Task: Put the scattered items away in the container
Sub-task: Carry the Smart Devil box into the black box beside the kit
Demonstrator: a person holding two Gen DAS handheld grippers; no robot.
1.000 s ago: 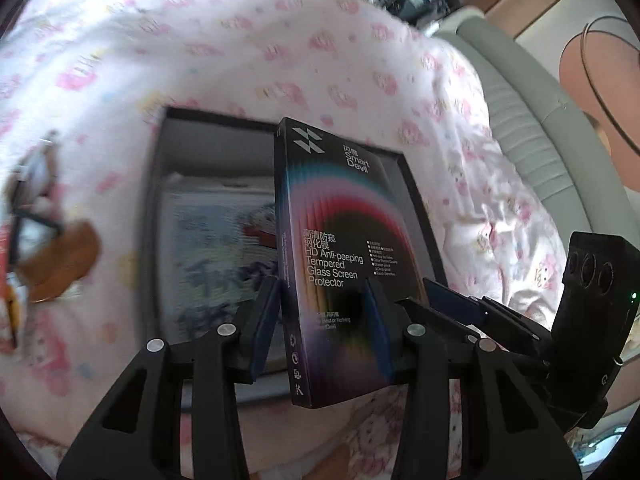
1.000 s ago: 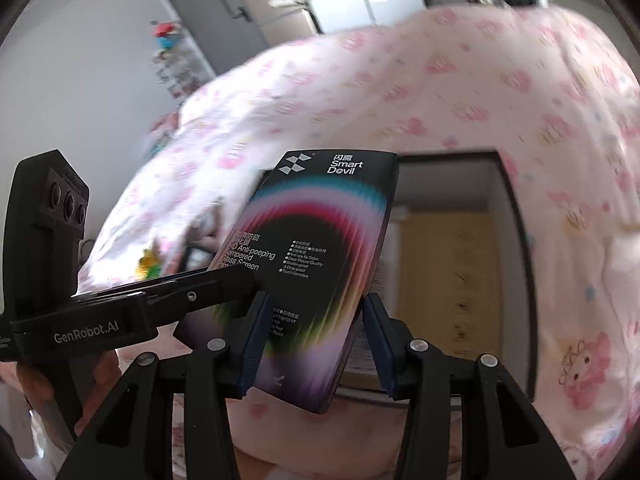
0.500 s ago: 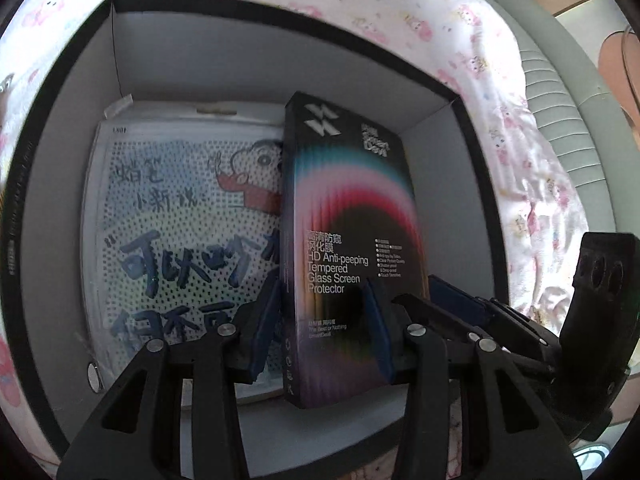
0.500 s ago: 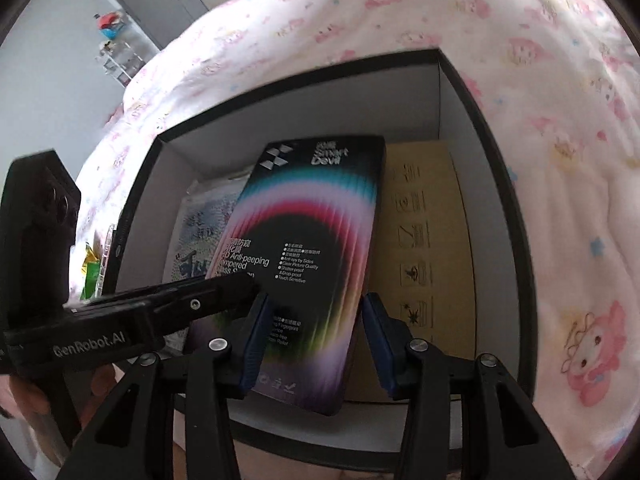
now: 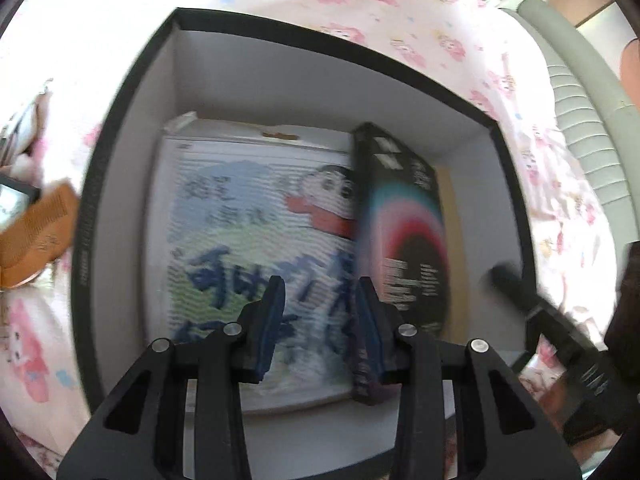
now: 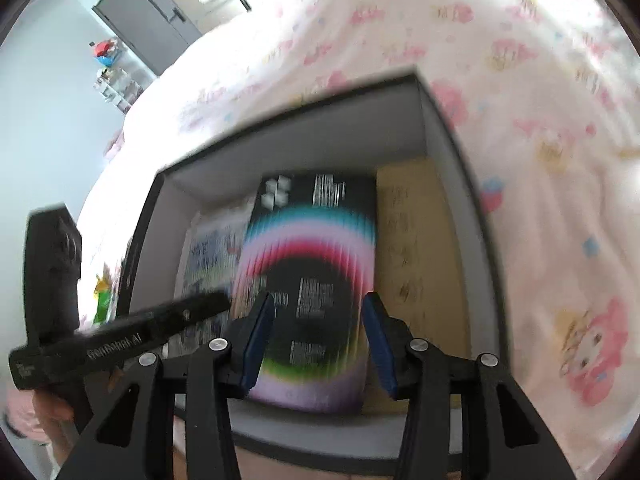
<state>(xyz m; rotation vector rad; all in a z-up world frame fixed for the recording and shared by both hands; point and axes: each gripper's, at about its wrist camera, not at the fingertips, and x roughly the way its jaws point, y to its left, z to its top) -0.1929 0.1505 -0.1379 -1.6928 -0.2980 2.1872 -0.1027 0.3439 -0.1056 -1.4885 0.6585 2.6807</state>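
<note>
The black screen-protector box (image 6: 316, 280) with rainbow arcs lies inside the black-rimmed container (image 6: 280, 112), between a cartoon-printed packet (image 6: 212, 248) and a tan flat box (image 6: 420, 248). It also shows in the left wrist view (image 5: 404, 248), resting partly on the packet (image 5: 256, 240). My left gripper (image 5: 320, 320) is open and empty above the container (image 5: 320, 40). My right gripper (image 6: 318, 328) is open and empty above the box. Both views are blurred by motion.
The container sits on a pink cartoon-print quilt (image 6: 520, 120). Left of it lie an orange comb-like item (image 5: 36, 236) and other small items (image 5: 16, 196). A green-yellow item (image 6: 102, 292) lies by the container's left wall. A grey padded headboard (image 5: 580, 120) runs at the right.
Both grippers have opened and let go of the screen-protector box, which now lies in the container. Both grippers have pulled back and up.
</note>
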